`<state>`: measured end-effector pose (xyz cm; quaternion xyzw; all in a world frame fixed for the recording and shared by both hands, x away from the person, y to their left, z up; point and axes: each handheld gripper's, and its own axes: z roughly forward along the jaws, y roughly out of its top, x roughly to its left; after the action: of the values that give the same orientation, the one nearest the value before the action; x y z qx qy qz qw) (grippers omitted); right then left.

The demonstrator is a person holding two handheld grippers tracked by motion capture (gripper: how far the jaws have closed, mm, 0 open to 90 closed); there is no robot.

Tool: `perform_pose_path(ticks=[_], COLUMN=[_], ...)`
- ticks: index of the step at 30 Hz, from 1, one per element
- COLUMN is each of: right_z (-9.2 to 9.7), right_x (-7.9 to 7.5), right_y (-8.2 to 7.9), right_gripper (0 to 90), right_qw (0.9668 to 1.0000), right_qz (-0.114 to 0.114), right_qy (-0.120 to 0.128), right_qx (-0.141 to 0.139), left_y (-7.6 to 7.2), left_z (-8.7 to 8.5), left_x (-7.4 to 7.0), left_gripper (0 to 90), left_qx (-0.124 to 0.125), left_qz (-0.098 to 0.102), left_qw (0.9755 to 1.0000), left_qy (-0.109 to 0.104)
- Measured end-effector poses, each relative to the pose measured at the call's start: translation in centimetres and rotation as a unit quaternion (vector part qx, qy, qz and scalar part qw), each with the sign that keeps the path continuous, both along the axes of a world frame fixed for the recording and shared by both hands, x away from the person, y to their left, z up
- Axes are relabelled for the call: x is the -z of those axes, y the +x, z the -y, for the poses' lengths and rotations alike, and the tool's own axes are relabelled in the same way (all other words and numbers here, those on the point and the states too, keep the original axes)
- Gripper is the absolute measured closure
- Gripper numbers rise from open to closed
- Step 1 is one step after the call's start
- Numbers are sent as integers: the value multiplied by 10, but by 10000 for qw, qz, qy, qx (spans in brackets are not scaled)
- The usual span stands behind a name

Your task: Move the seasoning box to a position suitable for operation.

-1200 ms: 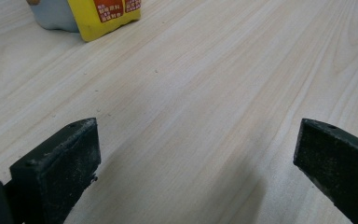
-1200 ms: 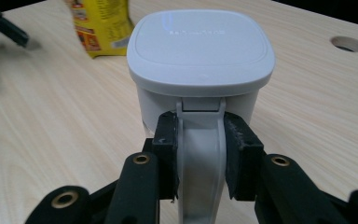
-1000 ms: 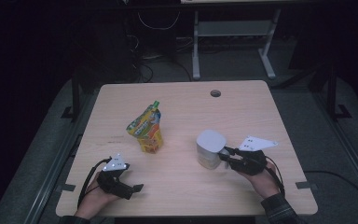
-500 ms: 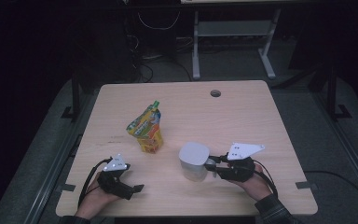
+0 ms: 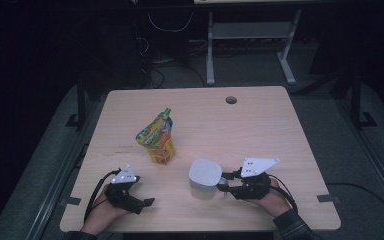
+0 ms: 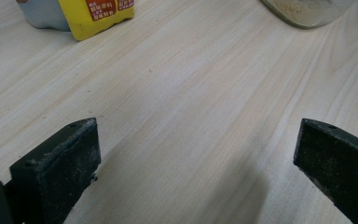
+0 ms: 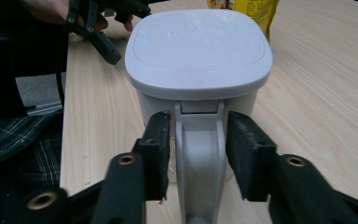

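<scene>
White lidded jug (image 5: 204, 176) stands on the bench (image 5: 260, 130). Right gripper (image 7: 196, 154) has just been opening, its handle (image 7: 199, 158) between loose jaws. Next, back away. Left gripper (image 6: 191, 158) rests open.

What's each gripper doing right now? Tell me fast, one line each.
Left gripper: open, nothing between its jaws, low over the table.
Right gripper: jaws just opened, either side of the white container's handle, gaps showing, not gripping.
</scene>
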<state>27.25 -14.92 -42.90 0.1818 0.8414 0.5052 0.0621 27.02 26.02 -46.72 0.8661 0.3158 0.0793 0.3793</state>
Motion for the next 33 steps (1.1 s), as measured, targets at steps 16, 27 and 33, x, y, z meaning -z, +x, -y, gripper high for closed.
perform_pose_path(ticks=[16,27,33], right_z=[29,15,4], right_x=[-5,4,13], right_y=[-24,-39,-35], right_gripper=[604,891,897], right_qw=[9979,9987,9981], right_qz=[-310,-301,-415], right_qy=[69,-145,-317], right_qx=[573,392,316], left_y=[-1,-1,-1], left_z=[-2,0,0], left_x=[-1,-1,-1], left_gripper=[2,2,2], left_qx=[-5,-13,41], left_qz=[-12,-14,-24], left_qw=[10000,10000,10000], left_qy=[23,10,84])
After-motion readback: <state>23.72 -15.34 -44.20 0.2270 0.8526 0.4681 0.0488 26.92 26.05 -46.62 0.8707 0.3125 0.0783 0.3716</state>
